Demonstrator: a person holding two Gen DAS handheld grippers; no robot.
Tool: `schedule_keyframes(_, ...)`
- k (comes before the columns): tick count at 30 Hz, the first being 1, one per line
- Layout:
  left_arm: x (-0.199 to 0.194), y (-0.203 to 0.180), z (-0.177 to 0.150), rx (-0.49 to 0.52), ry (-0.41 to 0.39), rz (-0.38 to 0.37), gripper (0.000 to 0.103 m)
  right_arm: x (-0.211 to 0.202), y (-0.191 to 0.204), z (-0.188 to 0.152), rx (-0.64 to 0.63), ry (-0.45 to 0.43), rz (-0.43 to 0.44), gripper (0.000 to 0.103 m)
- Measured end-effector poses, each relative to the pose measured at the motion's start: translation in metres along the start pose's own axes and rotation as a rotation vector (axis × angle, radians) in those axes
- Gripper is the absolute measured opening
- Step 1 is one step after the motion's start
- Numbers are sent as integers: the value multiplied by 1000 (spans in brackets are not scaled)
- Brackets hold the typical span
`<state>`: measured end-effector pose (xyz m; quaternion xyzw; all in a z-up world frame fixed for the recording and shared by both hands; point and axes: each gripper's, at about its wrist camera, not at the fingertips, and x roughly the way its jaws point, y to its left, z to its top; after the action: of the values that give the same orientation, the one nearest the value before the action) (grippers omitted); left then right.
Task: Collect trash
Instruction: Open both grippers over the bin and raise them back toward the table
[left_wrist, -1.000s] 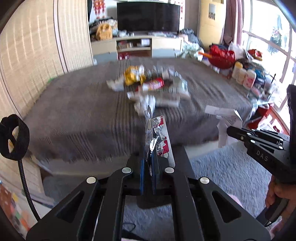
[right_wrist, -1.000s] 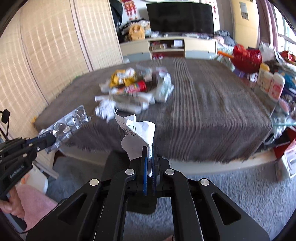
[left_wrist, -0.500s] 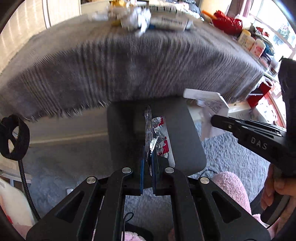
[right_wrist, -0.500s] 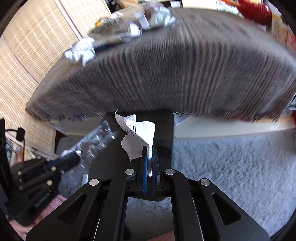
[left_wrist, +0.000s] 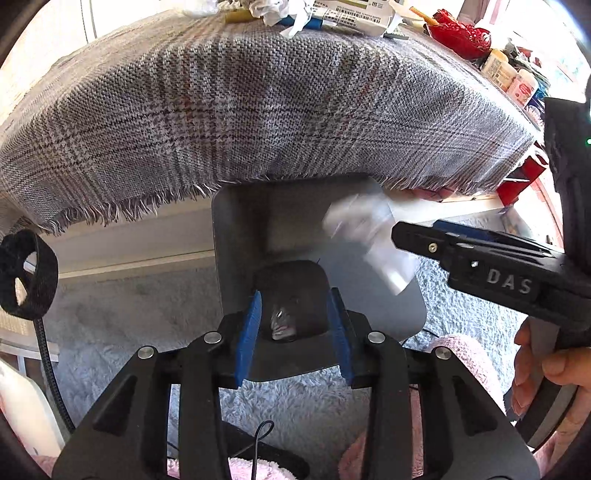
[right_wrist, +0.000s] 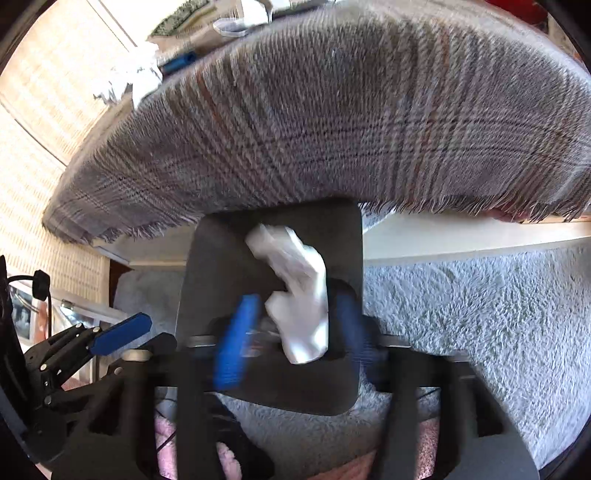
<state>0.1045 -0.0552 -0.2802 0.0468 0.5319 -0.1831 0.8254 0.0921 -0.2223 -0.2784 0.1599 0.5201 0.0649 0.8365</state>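
Jaws of the left gripper (left_wrist: 293, 325) are opening above a dark grey bin (left_wrist: 236, 258) on the pale carpet (right_wrist: 480, 314), nothing gripped; a crumpled foil wrapper (left_wrist: 281, 325) lies down in the bin's dark opening between the blue pads (left_wrist: 249, 332). Right gripper (right_wrist: 291, 332) is also opening, its pads clear of the white crumpled paper (right_wrist: 299, 295), blurred, over the bin's mouth. Just beyond hangs the fringed edge of a grey plaid blanket (left_wrist: 258, 110), with more litter (left_wrist: 332, 14) near its far edge.
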Motion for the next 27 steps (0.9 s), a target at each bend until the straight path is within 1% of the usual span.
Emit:
schedule_keyframes(1, -2, 0, 1, -4, -4, 4, 37, -3, 0, 1, 0, -3, -3, 62)
schedule_keyframes(2, -4, 1, 1, -7, -9, 6, 42, -6, 0, 1, 1, -9, -9, 62)
schedule_keyframes(3, -7, 1, 2, -11, -16, 11, 53, -10, 0, 2, 0, -17, -14, 65)
schedule_keyframes(4, -11, 2, 2, -16, -27, 16, 59, -15, 0, 3, -4, -29, -25, 72)
schedule_keyframes(5, -15, 2, 3, -18, -36, 16, 67, -20, 1, 4, -6, -40, -35, 76)
schedule_keyframes(7, -23, 2, 4, -14, -53, 21, 75, -33, 1, 6, -3, -69, -58, 92)
schedule_keyframes(9, -34, 1, 8, -13, -76, 30, 88, -41, -4, 8, 0, -88, -70, 97)
schedule_keyframes(11, -44, 3, 11, -17, -98, 33, 92, -51, -7, 11, 1, -104, -69, 98)
schedule_keyframes(13, -53, 4, 16, -20, -117, 34, 95, -60, -8, 14, 6, -120, -71, 100)
schedule_keyframes(14, -57, 5, 18, -27, -121, 28, 95, -65, -10, 16, 9, -130, -73, 100)
schedule_keyframes(19, -74, 9, 30, -19, -152, 48, 95, -85, -14, 30, 19, -177, -77, 100)
schedule_keyframes(27, -88, 18, 64, -15, -196, 64, 95, -98, -4, 70, -15, -252, -67, 100)
